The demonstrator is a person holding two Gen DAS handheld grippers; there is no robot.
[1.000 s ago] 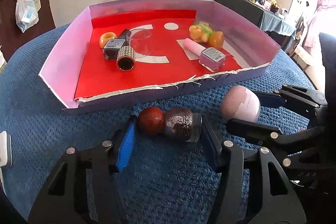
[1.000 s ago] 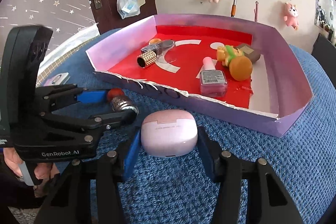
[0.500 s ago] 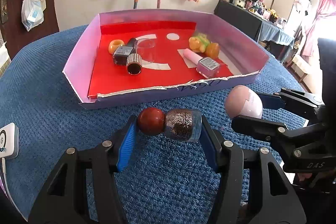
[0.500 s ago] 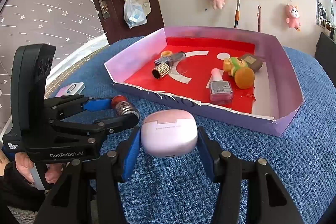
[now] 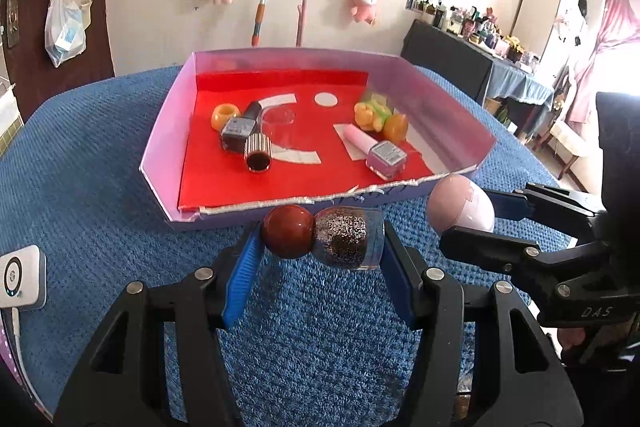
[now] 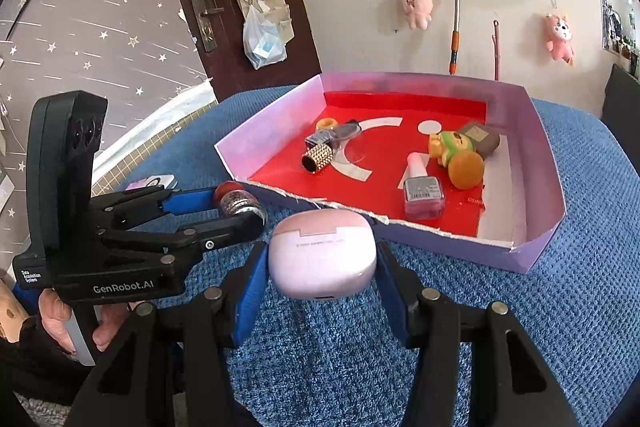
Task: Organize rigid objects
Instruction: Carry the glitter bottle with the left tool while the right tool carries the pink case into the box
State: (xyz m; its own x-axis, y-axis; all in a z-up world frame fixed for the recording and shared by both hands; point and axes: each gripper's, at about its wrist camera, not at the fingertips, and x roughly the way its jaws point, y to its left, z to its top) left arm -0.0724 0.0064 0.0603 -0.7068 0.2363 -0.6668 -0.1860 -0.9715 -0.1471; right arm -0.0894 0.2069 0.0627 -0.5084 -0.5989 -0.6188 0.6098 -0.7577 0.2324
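My left gripper (image 5: 320, 247) is shut on a glitter nail polish bottle (image 5: 344, 239) with a round red cap, held sideways above the blue cloth. My right gripper (image 6: 320, 267) is shut on a pink earbud case (image 6: 323, 258). Both hang side by side just in front of the pink tray (image 5: 160, 155) with the red floor. In the right wrist view the left gripper (image 6: 240, 207) shows at the left with the bottle (image 6: 238, 203). In the left wrist view the right gripper (image 5: 464, 215) shows at the right with the case (image 5: 458, 209).
Inside the tray lie a dark polish bottle (image 5: 238, 131), a studded tube (image 5: 258, 151), an orange ring (image 5: 225, 115), a pink polish bottle (image 5: 380, 151) and a small toy figure (image 5: 376, 115). A white device (image 5: 20, 277) sits on the cloth at the left.
Both grippers have risen with their objects still held. The tray now looks lower and farther, and more of the wall shows.
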